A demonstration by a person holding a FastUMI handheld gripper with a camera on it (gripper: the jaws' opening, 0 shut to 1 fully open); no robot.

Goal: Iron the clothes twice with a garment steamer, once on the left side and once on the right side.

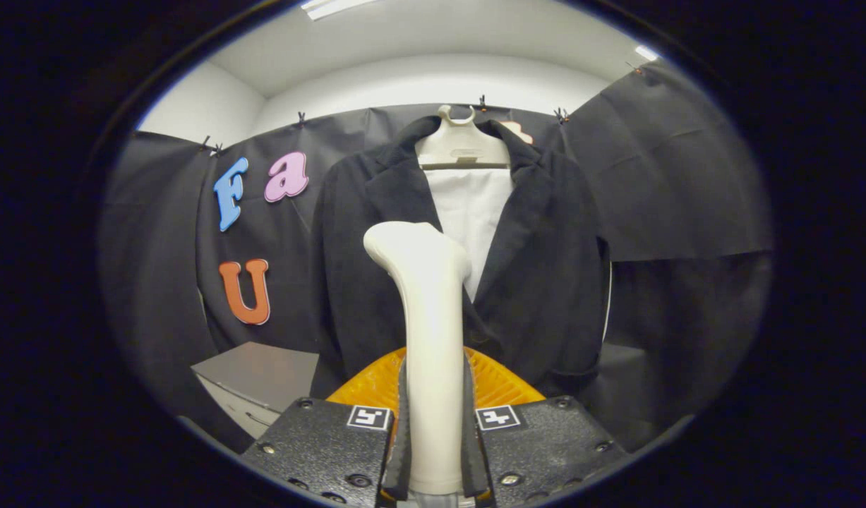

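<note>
I have the gripper closed on the garment steamer: both fingers pinch its cream handle from either side, and the handle stands upright between them with its bent head rising ahead of me. Behind the handle, just beyond the fingers, I can see an orange ribbed piece; I think it belongs to the gripper, but the lens bends it too much for me to be sure. The dark jacket hangs straight ahead on a pale hanger, open at the front over a white lining or shirt. The steamer head sits in front of the jacket's left half as I look at it, whether touching the cloth I cannot tell. A grey cabinet stands low beside the jacket
</note>
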